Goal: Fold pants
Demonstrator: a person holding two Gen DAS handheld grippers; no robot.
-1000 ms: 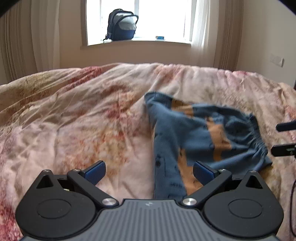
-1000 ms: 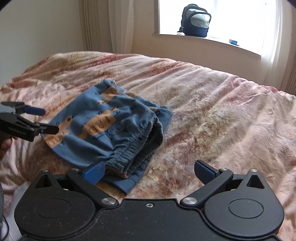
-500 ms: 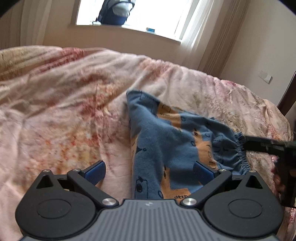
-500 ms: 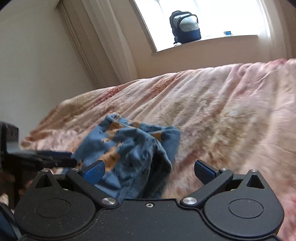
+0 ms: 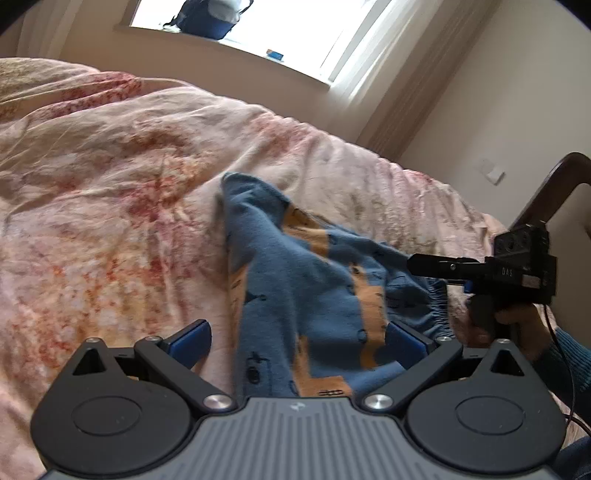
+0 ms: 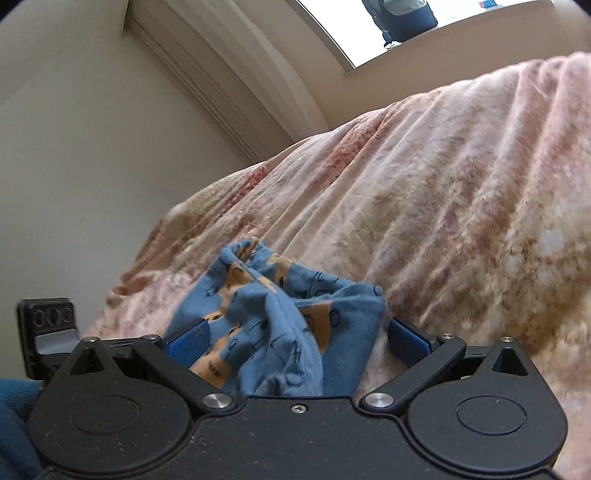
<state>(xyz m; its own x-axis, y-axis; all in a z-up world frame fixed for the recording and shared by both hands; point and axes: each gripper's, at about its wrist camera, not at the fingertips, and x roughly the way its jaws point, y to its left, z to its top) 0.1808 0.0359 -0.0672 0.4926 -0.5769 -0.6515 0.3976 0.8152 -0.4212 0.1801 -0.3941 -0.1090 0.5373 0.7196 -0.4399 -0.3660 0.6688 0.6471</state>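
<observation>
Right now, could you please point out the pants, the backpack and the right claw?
pants [image 5: 295, 280], left wrist view, blue middle panel.
backpack [image 5: 210, 22], left wrist view, lower body.
right claw [image 6: 297, 338], right wrist view, between fingertips.

Left wrist cam sits low and close over the bed, looking forward along its own gripper toward the window and the right-hand wall. It's tilted a bit, so the sill slopes down to the right. Right wrist cam is even lower, almost at blanket level, rolled hard and pointing up toward the curtain corner, with the window up top right. Both see the pants, the same bed and the backpack on the sill. Each also catches the other gripper at its frame edge: the right gripper in the left cam, the left one on the right cam's left edge.
</observation>
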